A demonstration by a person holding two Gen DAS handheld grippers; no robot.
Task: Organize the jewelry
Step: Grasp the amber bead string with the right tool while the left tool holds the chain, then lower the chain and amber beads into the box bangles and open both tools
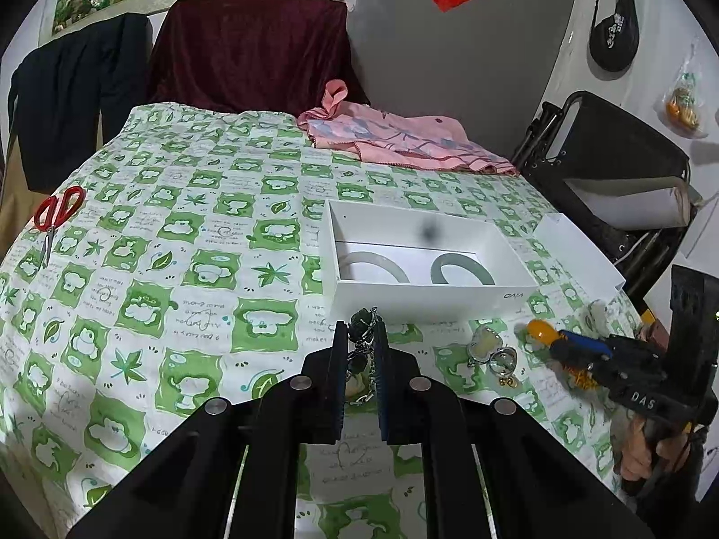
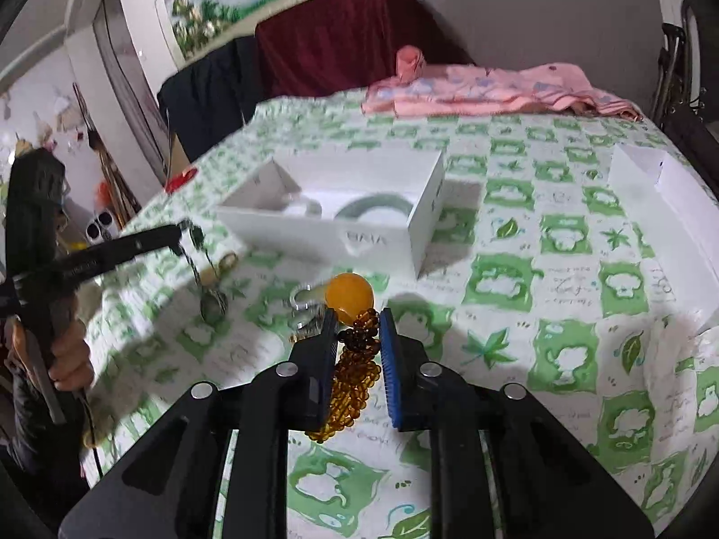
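The left gripper (image 1: 361, 341) was clamped on a dark-stone chain necklace (image 1: 361, 321), lifted clear of the bed cover (image 1: 188, 242) (the right wrist view showed the chain and its pendant dangling free below the tips). It hung just short of the near wall of the white box (image 1: 431, 303), which sat toward the far right part of the bed w/ two jade bangles (image 1: 463, 267) already lying inside.

The right gripper (image 2: 359, 328) was low over the near right edge of the bed, fingers apart and straddling an amber bead strand (image 2: 350, 382). The blue pad (image 2: 390, 359) looked clear of the beads; the other finger was touching or nearly so, can't tell which. A big amber ball (image 2: 349, 297) lay just beyond the tips, and small silver pendants (image 1: 490, 350) lay on the cover between the two grippers.

Judged step: carrying the necklace to the box, approx. halfway through the sorting, since beads and pendants remained out. Next move probably called for taking the left gripper over the box's near wall, high enough that the dangling pendant cleared it, then letting go over the bare floor beside the bangles. The right would need to close on the strand squarely, as loose beads could slip.
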